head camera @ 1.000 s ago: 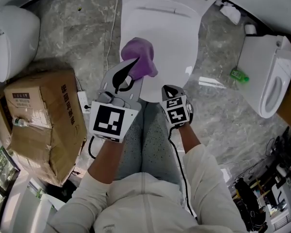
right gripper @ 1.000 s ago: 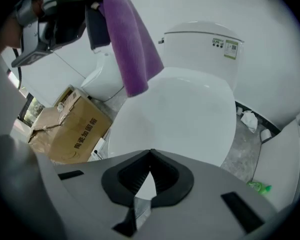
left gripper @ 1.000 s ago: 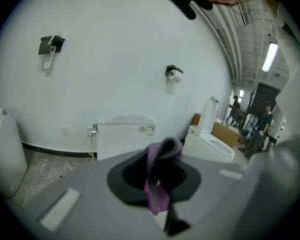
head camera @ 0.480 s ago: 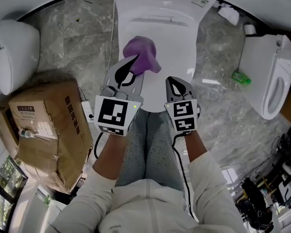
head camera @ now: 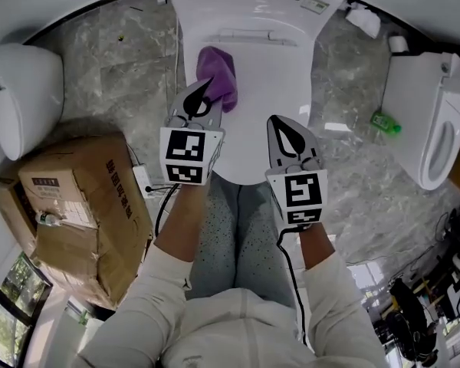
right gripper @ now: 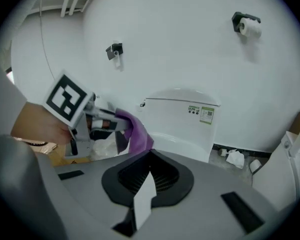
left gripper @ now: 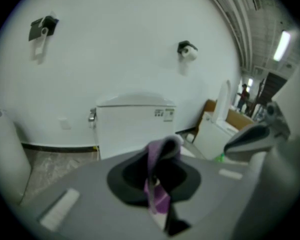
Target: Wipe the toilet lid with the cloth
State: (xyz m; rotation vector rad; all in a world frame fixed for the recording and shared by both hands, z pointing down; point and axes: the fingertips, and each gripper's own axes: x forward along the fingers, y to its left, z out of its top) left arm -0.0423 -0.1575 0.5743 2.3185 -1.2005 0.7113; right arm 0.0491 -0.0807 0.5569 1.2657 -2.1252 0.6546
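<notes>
The white toilet lid (head camera: 272, 75) is down, straight ahead of me. A purple cloth (head camera: 217, 77) hangs from my left gripper (head camera: 205, 88), which is shut on it, over the lid's left part. Whether the cloth presses on the lid I cannot tell. In the left gripper view the cloth (left gripper: 159, 186) is pinched between the jaws, with the tank (left gripper: 135, 124) behind. My right gripper (head camera: 278, 123) is shut and empty above the lid's front edge. In the right gripper view its jaws (right gripper: 149, 174) meet, and the left gripper's cloth (right gripper: 135, 131) shows to the left.
A worn cardboard box (head camera: 77, 198) stands close at the left, with a second toilet (head camera: 19, 83) behind it. A third toilet (head camera: 437, 136) and a green bottle (head camera: 387, 123) are on the marble floor at the right. My legs (head camera: 238, 228) are just before the bowl.
The left gripper has sunk and gone forward with the cloth, which now lies further back over the lid. The right gripper has risen and drifted right, still shut.
</notes>
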